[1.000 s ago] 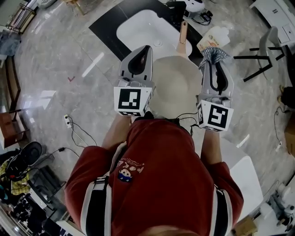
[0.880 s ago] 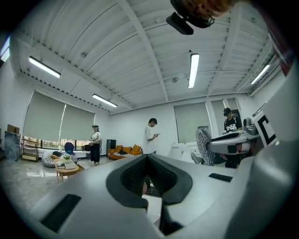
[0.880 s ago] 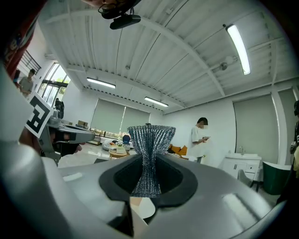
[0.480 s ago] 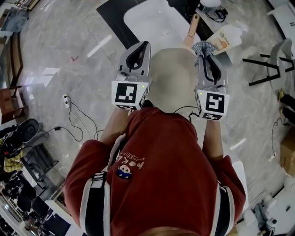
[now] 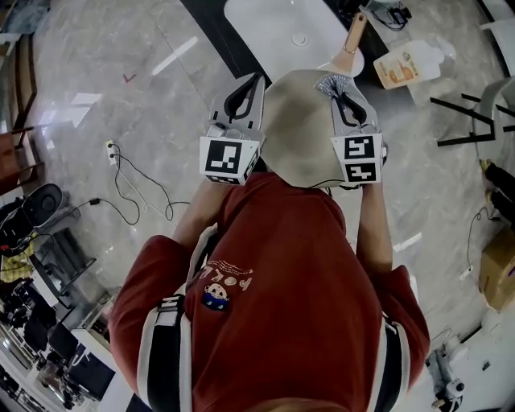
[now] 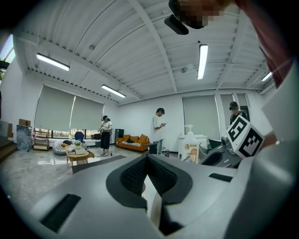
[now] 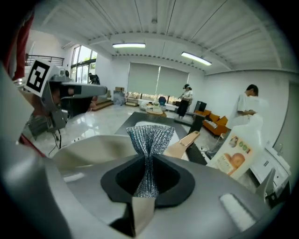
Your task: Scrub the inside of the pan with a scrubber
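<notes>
Head view: a person in a red shirt [image 5: 273, 306] is looking down over both grippers, with a floor cable [image 5: 133, 189] trailing at far left. The left gripper [image 5: 253, 84] is lying along the left rim of the pan [image 5: 298, 129]; I cannot tell whether it is touching the rim. Its fingers [image 6: 133, 175] are pressing together at the tips, with nothing plainly between them. The pan is showing between the two grippers, pale inside facing up, its wooden handle [image 5: 354, 36] pointing away beside the white sink [image 5: 265, 24]. The right gripper [image 5: 341, 98] is hovering at the pan's upper right rim. Its fingers are pinching a silvery mesh scrubber [image 5: 328, 83], which is fanning out beyond them over the pan's edge. A soap bottle [image 5: 409, 61] is standing further right, apart from the pan.
</notes>
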Motion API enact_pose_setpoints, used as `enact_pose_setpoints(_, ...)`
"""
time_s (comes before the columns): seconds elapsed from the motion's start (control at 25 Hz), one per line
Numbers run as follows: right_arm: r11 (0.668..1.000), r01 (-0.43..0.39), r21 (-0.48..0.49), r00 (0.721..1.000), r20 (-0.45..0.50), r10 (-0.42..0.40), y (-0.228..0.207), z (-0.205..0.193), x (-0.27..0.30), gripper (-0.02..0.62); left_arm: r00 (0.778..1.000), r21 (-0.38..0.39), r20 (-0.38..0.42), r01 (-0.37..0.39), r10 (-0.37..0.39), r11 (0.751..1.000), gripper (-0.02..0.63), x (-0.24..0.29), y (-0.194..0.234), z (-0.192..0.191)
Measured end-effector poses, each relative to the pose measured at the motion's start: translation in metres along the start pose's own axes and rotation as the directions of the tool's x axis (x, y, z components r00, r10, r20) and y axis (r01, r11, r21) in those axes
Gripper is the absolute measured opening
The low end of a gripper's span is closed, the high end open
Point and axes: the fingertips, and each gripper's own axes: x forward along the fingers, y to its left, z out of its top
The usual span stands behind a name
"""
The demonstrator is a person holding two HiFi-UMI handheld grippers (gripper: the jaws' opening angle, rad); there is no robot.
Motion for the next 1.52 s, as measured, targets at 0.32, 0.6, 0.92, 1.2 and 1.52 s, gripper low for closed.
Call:
enact_pose_setpoints(0.32,0.973,-0.175,-0.149,0.956,-0.260,0.132,0.037,-0.057,0.057,0.064,0.992,-0.022,-0.124,-0.015,0.013,1.000,0.006,-0.004,0.005,-0.055)
enact_pose_setpoints(0.6,0.932,-0.255,-0.258,0.913,-0.383,0.144,0.049,-0.077,0.083,0.064,0.982,-0.035,-0.189,0.003,-0.009,0.999,0.006,-0.008,0.002,-0.081)
enact_pose_setpoints(0.92,0.871,-0.338,-0.358,0.873,-0.464,0.148,0.067,-0.087,0.086,0.061,0.974,-0.042,-0.227,0.014,-0.023,0.999,0.006,-0.008,0.001,-0.095)
enact_pose_setpoints(1.2,0.861,-0.363,-0.356,0.863,-0.476,0.167,0.079,-0.089,0.081,0.057,0.970,-0.046,-0.240,0.033,-0.043,0.998,0.006,-0.010,-0.006,-0.101)
enact_pose_setpoints(1.52,0.838,-0.423,-0.346,0.842,-0.492,0.222,0.105,-0.090,0.068,0.057,0.964,-0.055,-0.260,0.039,-0.052,0.998,0.006,-0.014,-0.007,-0.110)
